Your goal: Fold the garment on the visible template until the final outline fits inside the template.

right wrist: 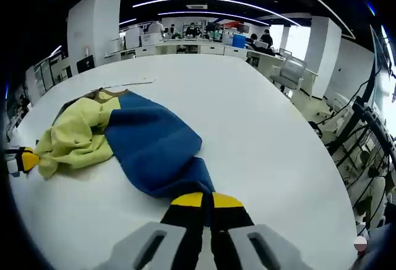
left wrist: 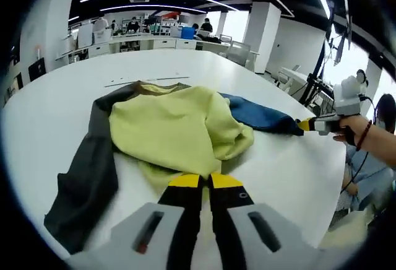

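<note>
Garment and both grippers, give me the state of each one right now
garment: bunched on the white table, not flat, yellow body over grey sleeve
blue sleeve: stretched out sideways
left gripper: shut on yellow hem
right gripper: shut on blue sleeve end

Bright, even ceiling-strip light — sharp centre, fisheye-warped edges.

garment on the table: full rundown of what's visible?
The garment is soft, fleece-like cloth in three colours: a yellow-green body, a dark grey sleeve or panel on one side, a blue one on the other. It lies crumpled and partly bunched on the white table, not yet neatly folded. The left gripper is shut on its yellow-green edge; the right gripper is shut on the blue end, which is drawn out sideways.
</note>
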